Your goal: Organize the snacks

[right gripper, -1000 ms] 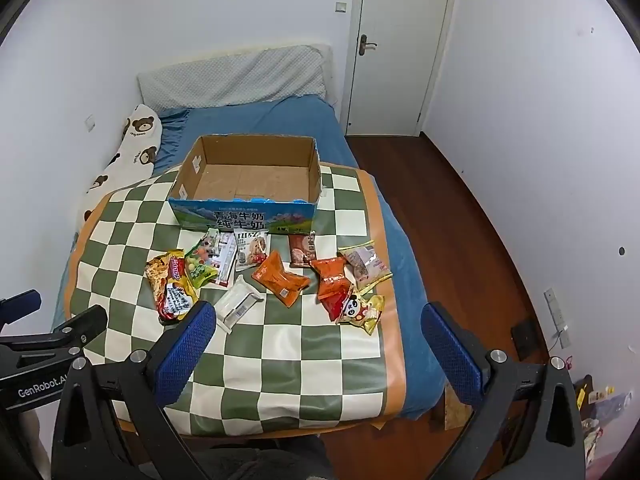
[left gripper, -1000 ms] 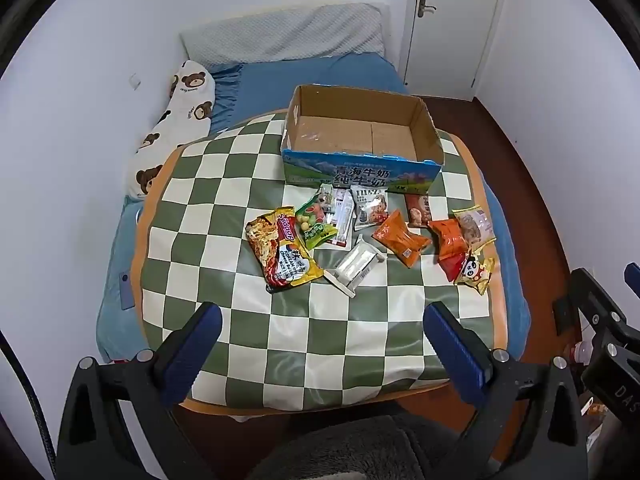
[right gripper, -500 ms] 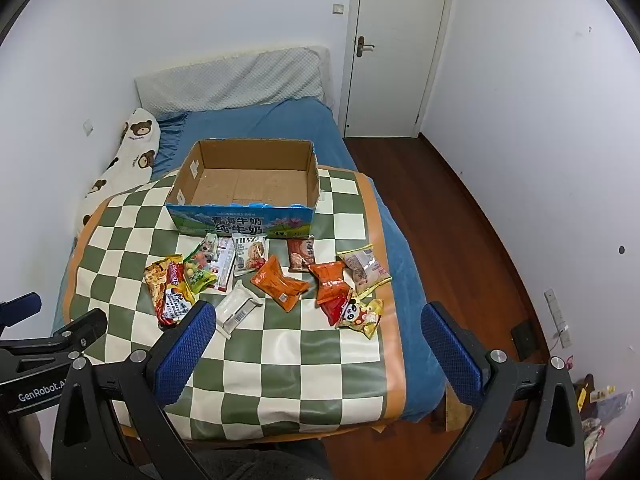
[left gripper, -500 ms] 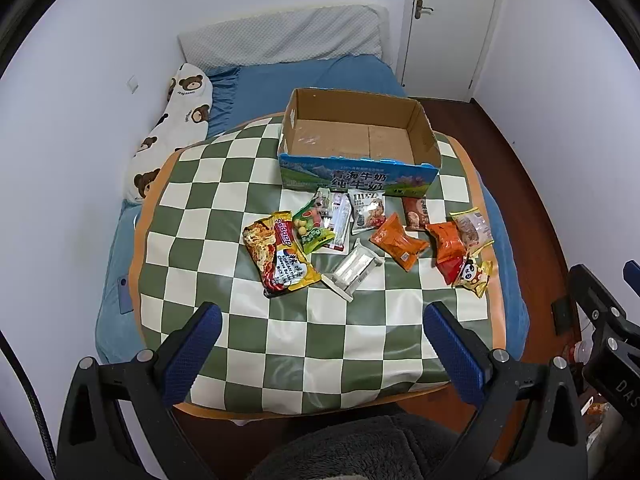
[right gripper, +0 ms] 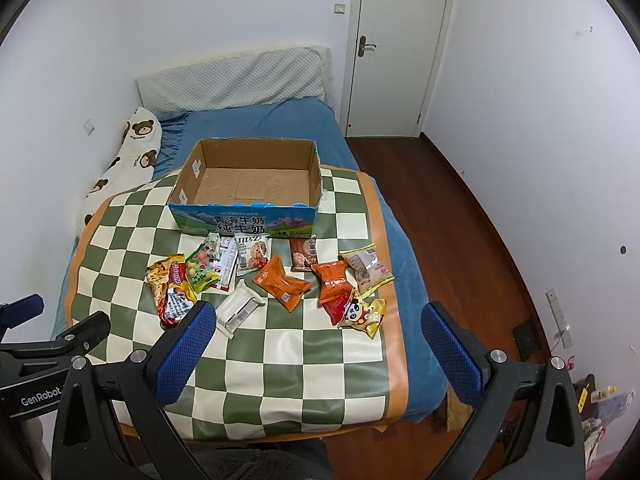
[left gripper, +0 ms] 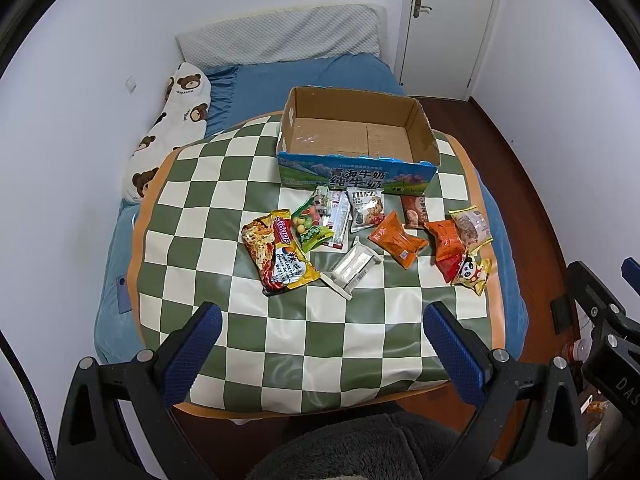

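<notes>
An empty cardboard box (left gripper: 356,132) with a blue printed front stands at the far side of a green-and-cream checkered mat (left gripper: 256,332); it also shows in the right wrist view (right gripper: 248,184). Several snack packets lie in front of it: a yellow-red noodle pack (left gripper: 278,256), a green candy bag (left gripper: 310,226), a clear white wrapper (left gripper: 352,266), an orange packet (left gripper: 396,238) and a panda packet (left gripper: 472,274). My left gripper (left gripper: 320,344) is open and empty, above the mat's near edge. My right gripper (right gripper: 316,348) is open and empty, near the mat's right front.
The mat lies on a blue bed (left gripper: 280,76) with a grey pillow (left gripper: 280,38) and a bear-print cushion (left gripper: 172,128) at the left wall. A white door (right gripper: 396,52) and wooden floor (right gripper: 460,240) are to the right. A wall runs close on the left.
Both views have drifted back and up slightly, so the mat and the box sit a little farther away. Nothing on the mat has moved. Both grippers stay open.
</notes>
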Available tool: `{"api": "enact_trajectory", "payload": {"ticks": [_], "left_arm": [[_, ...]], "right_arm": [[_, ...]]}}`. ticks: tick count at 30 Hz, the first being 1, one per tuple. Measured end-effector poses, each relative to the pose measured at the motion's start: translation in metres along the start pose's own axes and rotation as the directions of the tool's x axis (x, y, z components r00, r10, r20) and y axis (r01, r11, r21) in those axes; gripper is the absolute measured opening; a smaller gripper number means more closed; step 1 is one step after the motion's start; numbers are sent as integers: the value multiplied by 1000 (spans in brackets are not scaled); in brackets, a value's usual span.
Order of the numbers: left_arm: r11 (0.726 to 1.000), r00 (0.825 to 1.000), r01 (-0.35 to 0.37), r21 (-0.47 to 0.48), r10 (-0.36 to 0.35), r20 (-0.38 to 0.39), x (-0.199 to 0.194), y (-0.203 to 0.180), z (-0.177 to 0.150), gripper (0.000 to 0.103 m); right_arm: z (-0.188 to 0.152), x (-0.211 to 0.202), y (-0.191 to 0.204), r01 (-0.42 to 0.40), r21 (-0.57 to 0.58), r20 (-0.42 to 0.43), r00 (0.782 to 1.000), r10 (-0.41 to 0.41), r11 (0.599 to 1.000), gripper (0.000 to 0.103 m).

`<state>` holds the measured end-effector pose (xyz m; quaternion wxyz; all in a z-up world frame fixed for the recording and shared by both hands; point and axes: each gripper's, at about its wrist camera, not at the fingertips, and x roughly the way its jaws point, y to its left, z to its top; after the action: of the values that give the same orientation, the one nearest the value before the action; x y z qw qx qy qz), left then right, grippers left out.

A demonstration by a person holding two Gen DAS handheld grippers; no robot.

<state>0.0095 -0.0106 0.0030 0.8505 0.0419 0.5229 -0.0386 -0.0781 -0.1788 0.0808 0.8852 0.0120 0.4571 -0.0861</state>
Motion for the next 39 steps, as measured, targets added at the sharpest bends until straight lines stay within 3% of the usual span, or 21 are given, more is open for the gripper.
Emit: {"api": "enact_trajectory", "payload": {"ticks": [39], "left_arm": [[1000, 1000, 10, 0, -10, 7, -1, 18, 9, 103]], "right_arm": [[4, 1, 14, -23, 2, 1, 1000, 23, 1000, 103]]}}
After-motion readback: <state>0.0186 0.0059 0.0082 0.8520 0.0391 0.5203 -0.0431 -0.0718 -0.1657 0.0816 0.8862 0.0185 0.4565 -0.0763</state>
